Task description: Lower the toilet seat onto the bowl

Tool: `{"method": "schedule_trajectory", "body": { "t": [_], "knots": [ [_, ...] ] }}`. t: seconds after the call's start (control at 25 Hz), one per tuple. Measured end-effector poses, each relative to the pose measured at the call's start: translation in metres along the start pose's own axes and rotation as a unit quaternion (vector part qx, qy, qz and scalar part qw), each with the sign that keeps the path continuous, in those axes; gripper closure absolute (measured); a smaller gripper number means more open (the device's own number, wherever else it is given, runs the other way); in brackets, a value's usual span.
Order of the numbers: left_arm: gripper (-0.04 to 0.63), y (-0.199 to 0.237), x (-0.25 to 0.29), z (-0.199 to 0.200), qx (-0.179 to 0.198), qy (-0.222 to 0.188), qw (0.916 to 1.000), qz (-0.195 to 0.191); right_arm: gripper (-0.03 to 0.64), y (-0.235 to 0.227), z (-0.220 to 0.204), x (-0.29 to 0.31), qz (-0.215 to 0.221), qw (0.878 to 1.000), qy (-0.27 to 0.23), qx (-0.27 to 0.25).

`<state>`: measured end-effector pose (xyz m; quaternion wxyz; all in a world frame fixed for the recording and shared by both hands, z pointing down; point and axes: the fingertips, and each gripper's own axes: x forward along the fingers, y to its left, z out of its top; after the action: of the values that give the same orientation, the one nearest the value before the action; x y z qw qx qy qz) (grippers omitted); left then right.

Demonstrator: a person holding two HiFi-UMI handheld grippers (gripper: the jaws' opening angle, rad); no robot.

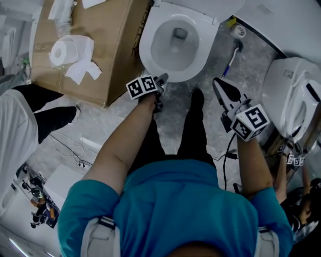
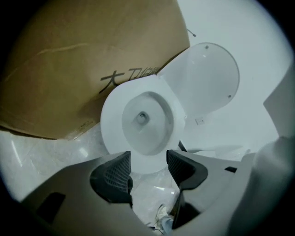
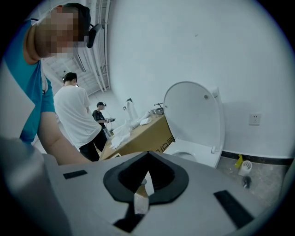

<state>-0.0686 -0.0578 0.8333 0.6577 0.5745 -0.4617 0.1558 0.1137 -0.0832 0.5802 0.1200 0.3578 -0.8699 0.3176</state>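
Toilet seat (image 1: 148, 47) hard to separate from bowl (image 1: 173, 50); left gripper (image 2: 148, 159) gaping, right gripper (image 3: 147, 157) closed

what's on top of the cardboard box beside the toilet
A toilet paper roll and loose torn sheets lie on the cardboard box; more white items sit at its far end. The box's inside is covered.
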Motion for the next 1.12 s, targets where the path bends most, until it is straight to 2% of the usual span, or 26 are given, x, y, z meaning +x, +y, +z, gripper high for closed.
{"method": "schedule_trajectory", "body": {
  "t": [0.08,0.2,0.32,0.44,0.56,0.76,0.96,1.12],
  "knots": [
    [0.361,-0.021,-0.017,0.011,0.029,-0.015,0.9993,-0.021,0.618,0.006,0.014,-0.006,-0.008,1.0,-0.007,-0.005],
    [0.487,-0.054,-0.044,0.027,0.084,-0.033,0.9952,-0.039,0.618,0.013,0.033,-0.016,-0.023,0.999,-0.02,-0.009],
    [0.565,-0.084,-0.074,0.041,0.143,-0.041,0.9878,-0.046,0.618,0.026,0.051,-0.029,-0.036,0.999,-0.033,-0.003],
    [0.589,-0.116,-0.107,0.054,0.179,-0.05,0.9803,-0.068,0.618,0.042,0.067,-0.043,-0.048,0.998,-0.041,-0.001],
    [0.591,-0.157,-0.146,0.067,0.214,-0.067,0.968,-0.113,0.618,0.056,0.084,-0.057,-0.06,0.997,-0.047,-0.006],
    [0.592,-0.239,-0.228,0.091,0.267,-0.111,0.9361,-0.2,0.618,0.076,0.129,-0.08,-0.075,0.994,-0.071,-0.018],
    [0.592,-0.313,-0.318,0.111,0.338,-0.154,0.892,-0.257,0.618,0.103,0.185,-0.098,-0.076,0.991,-0.105,-0.038],
    [0.592,-0.349,-0.386,0.122,0.376,-0.184,0.8619,-0.287,0.618,0.13,0.223,-0.111,-0.081,0.987,-0.124,-0.057]
  ]
}}
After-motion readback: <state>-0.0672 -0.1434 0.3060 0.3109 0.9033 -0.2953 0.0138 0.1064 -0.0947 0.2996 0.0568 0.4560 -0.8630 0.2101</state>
